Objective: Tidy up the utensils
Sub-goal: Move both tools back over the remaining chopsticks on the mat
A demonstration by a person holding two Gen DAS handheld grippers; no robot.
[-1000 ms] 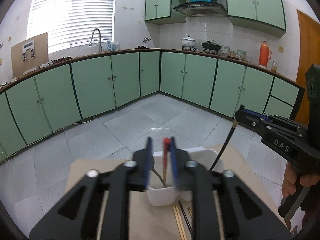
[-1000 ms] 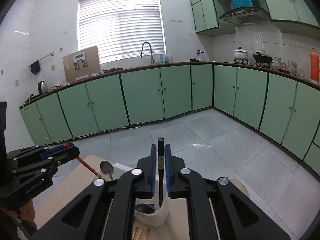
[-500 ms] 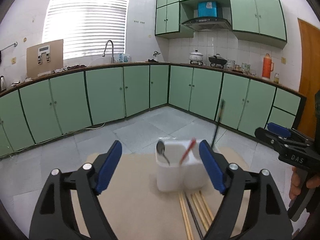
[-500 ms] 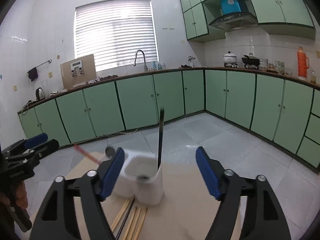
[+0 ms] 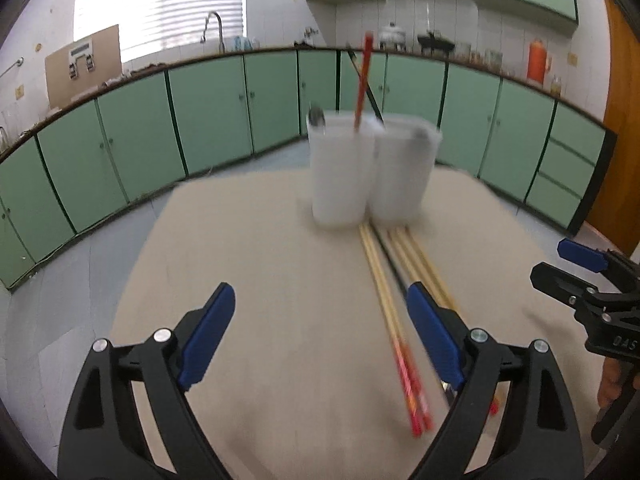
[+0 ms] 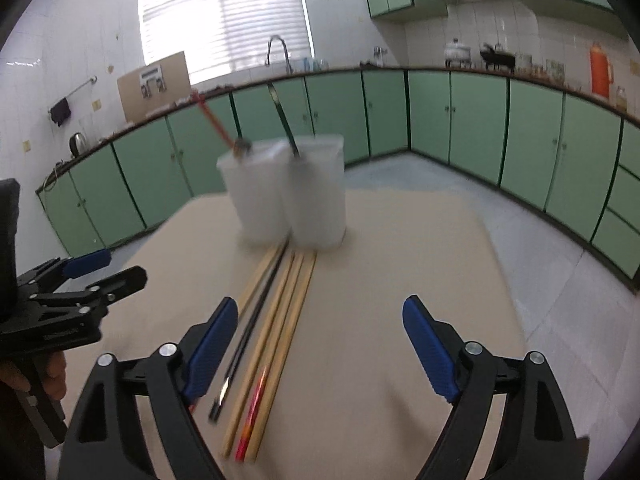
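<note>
From the left wrist, the left claw [image 5: 320, 336] is seen spread wide and empty above the desk [image 5: 260, 264]. Chopsticks [image 5: 390, 280] lie before the white holder [image 5: 372, 168].

From the right wrist, the right claw [image 6: 316, 344] is likewise seen agape, empty, over the chopsticks [image 6: 280, 308]; the holder [image 6: 286, 192] stands beyond.

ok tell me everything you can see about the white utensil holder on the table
The white utensil holder looks like translucent plastic, two tall compartments joined side by side, upright near the far side of the tan table. A red chopstick, a dark chopstick and a spoon poke out, leaning. Loose chopsticks lie on the table, their far ends at its base. Neither open gripper touches it. Motion blur hides finer detail.
</note>
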